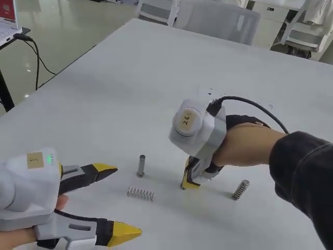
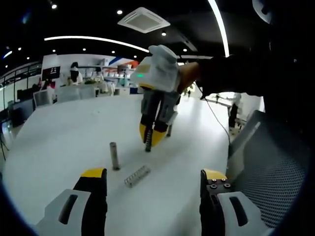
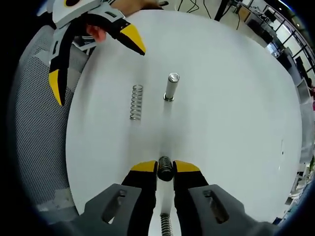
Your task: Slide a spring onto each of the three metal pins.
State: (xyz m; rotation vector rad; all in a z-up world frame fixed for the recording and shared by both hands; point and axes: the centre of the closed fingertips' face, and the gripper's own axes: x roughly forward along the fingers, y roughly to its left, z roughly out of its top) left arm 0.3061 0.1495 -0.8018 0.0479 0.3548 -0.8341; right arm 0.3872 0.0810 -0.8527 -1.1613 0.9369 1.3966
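An upright metal pin (image 1: 141, 165) (image 3: 170, 86) (image 2: 114, 155) stands on the white table (image 1: 156, 78). A loose spring (image 1: 140, 194) (image 3: 136, 102) (image 2: 137, 175) lies just in front of it. My right gripper (image 1: 188, 179) (image 3: 165, 167) (image 2: 150, 137) points down at the table, shut on a spring (image 3: 165, 168) (image 2: 147, 144) held upright; whether a pin is inside I cannot tell. Another spring (image 1: 240, 189) lies tilted to the right of that hand. My left gripper (image 1: 118, 200) (image 2: 153, 174) hovers open at the near left, nothing between its jaws.
The table's left edge runs diagonally, with a black cable (image 1: 36, 57) hanging beyond it. A grey mesh chair (image 1: 218, 18) stands at the far side. The right gripper's black cord (image 1: 250, 104) arcs over the person's dark sleeve (image 1: 304, 177).
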